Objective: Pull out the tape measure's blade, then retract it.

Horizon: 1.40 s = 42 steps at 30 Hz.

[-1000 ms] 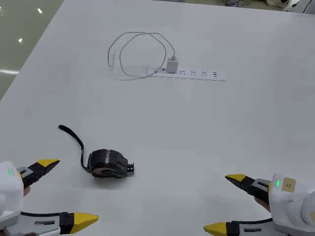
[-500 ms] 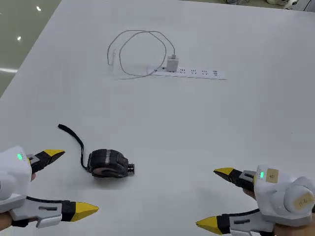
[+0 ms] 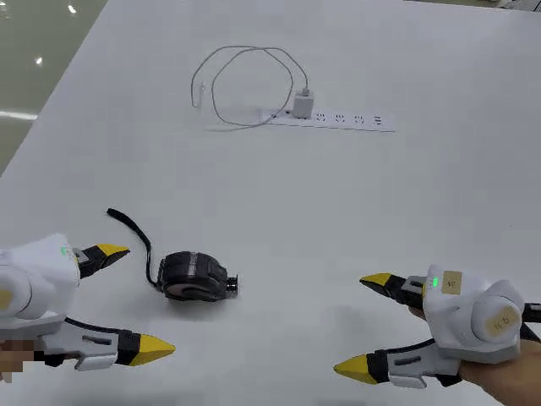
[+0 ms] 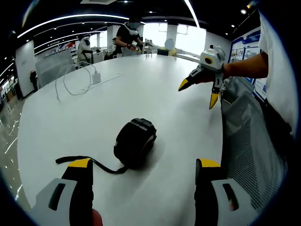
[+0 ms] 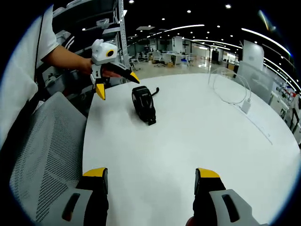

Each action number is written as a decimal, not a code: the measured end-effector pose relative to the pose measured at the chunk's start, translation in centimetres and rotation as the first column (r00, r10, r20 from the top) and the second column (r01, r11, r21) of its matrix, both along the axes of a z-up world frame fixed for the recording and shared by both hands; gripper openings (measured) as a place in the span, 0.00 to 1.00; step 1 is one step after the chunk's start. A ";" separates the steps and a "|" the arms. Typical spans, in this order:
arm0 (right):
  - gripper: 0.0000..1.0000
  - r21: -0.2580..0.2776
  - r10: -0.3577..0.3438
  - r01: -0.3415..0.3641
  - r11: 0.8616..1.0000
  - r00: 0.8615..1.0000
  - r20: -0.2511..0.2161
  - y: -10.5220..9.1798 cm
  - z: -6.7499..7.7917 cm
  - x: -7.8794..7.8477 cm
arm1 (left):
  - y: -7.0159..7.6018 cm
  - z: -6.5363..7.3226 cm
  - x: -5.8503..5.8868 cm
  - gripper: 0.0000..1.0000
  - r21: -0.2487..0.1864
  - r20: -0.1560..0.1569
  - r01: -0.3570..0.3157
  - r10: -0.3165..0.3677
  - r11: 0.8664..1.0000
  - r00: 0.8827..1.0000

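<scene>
A black tape measure point(image 3: 193, 277) lies on the white table, its black wrist strap point(image 3: 133, 230) trailing to the far left; its blade is fully in. In the left gripper view the tape measure point(image 4: 135, 140) sits just ahead of my open jaws. My left gripper point(image 3: 139, 299) is open a short way left of it, holding nothing. My right gripper point(image 3: 362, 324) is open well to the right of it, with bare table between. The right gripper view has the tape measure point(image 5: 143, 104) far ahead, beside the left gripper point(image 5: 115, 80).
A white power strip point(image 3: 338, 121) with a plugged-in charger point(image 3: 303, 106) and a looped white cable point(image 3: 245, 85) lies at the far side of the table. A grey mesh chair point(image 5: 42, 146) stands at the table's near edge. People stand in the background.
Both grippers have come forward over the table, the left one drawing closer to the tape measure. The tape measure has not moved; the head camera shifted slightly.
</scene>
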State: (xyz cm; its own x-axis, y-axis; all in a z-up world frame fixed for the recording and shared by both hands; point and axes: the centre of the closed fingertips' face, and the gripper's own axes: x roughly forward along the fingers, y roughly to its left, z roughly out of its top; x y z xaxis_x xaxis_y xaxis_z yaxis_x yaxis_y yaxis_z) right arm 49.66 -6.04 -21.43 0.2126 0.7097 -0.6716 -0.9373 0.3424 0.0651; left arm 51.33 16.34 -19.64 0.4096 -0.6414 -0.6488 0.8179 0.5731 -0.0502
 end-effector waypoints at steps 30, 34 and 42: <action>0.72 -0.034 0.104 -0.104 0.994 0.995 0.004 2.1 -0.6 2.0 | -0.1 -1.9 2.1 0.84 0.141 -0.030 0.147 -0.144 0.979 0.989; 0.72 -0.041 0.115 -0.115 0.993 0.993 0.001 2.2 -0.8 2.2 | 0.0 -2.3 2.6 0.82 0.168 -0.029 0.162 -0.159 0.972 0.987; 0.71 -0.045 0.130 -0.130 0.990 0.991 -0.002 2.6 -1.0 2.5 | -0.4 -2.9 2.9 0.76 0.214 -0.049 0.204 -0.198 0.955 0.979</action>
